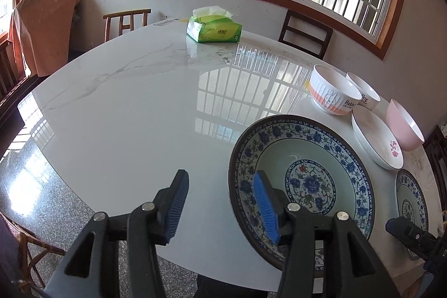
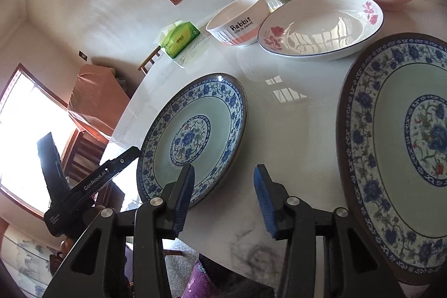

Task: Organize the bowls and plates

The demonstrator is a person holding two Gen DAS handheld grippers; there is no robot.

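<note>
Stacking the two blue-and-white floral porcelain plates looks like the step in hand. The left gripper (image 1: 220, 205) hangs with jaws apart, one pad over the rim of the nearer blue-and-white plate (image 1: 301, 180) on the white marble tabletop (image 1: 139, 108). The right gripper (image 2: 223, 203) is likewise apart, empty, between both plates. A good grasp would straddle the rim squarely, then clamp before lifting level toward the second blue-and-white plate (image 2: 399, 158).
</note>
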